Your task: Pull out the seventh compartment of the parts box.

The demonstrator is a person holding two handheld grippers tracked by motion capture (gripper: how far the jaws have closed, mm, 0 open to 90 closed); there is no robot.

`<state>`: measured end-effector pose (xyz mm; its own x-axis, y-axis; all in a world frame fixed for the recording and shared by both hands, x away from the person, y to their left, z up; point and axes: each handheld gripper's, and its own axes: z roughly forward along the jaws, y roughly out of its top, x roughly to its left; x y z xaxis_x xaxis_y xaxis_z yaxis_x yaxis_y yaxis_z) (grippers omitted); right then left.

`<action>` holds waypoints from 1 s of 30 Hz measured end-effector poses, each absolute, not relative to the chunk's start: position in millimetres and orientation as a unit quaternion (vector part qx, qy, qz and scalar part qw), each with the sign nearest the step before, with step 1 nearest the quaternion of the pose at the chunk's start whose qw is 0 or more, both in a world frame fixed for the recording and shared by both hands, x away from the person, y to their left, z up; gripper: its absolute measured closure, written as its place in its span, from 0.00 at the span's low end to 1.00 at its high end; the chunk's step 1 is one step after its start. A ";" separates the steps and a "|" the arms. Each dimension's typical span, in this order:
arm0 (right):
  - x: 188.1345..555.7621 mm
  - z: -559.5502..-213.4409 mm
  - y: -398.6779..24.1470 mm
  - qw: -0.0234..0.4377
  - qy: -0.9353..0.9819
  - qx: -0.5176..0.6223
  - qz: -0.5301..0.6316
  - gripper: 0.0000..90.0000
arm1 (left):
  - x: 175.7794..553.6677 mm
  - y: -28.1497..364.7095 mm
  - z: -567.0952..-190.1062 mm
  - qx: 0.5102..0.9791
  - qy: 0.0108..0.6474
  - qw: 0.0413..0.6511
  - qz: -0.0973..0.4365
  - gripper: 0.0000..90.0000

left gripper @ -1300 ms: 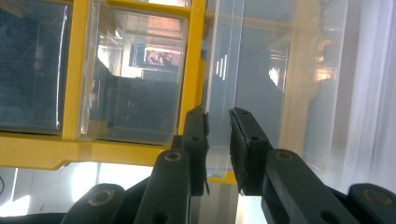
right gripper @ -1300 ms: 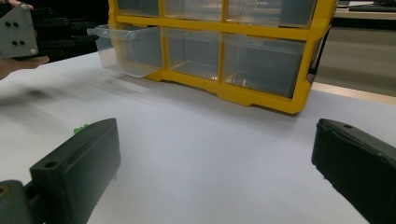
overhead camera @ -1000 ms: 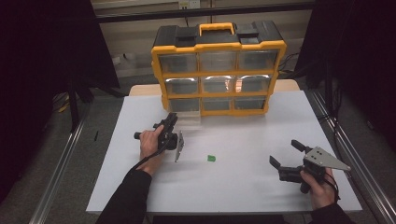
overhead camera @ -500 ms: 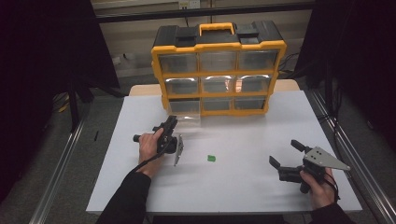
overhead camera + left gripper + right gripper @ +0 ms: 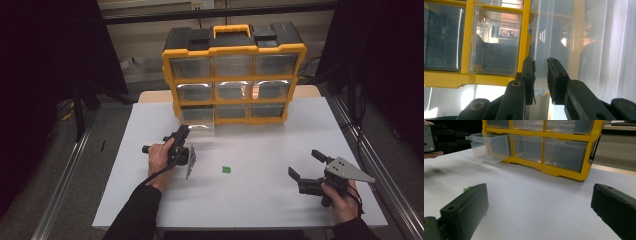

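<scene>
Clear drawer [image 5: 198, 129] pulled partway out of the organiser and gripped at its front lip

The drawer [image 5: 564, 45] is seen as a see-through plastic tray, empty as far as can be told, drawn forward from the bottom-left slot of the yellow and black drawer organiser [image 5: 234, 75] at the far side of the white table [image 5: 260, 200]. Its thin front lip is clamped between the narrowed jaws of the left gripper [image 5: 541, 67], which is turned on its side. A small green piece [image 5: 226, 169] lies on the table nearer the person. The right gripper [image 5: 306, 164] is held well apart at the right, jaws wide with nothing between them
</scene>
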<state>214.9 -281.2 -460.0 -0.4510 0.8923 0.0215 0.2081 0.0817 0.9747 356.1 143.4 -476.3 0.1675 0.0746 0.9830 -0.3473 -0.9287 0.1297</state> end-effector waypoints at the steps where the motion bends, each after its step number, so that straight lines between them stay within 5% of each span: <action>1: 214.9 -460.0 -281.2 0.319 0.662 0.415 0.535 0.01 | 356.0 143.4 -476.4 0.746 -0.090 0.166 0.639 0.85; 12: 215.1 -460.1 -281.8 0.320 0.666 0.413 0.533 0.01 | 357.3 144.2 -478.3 0.746 -0.064 0.202 0.631 0.82; 23: 215.4 -460.5 -280.8 0.318 0.667 0.414 0.533 0.01 | 358.2 142.6 -475.9 0.756 -0.039 0.223 0.614 0.56; 30: 215.4 -460.5 -280.5 0.317 0.666 0.414 0.533 0.01 | 358.7 143.7 -473.0 0.765 0.010 0.266 0.586 0.49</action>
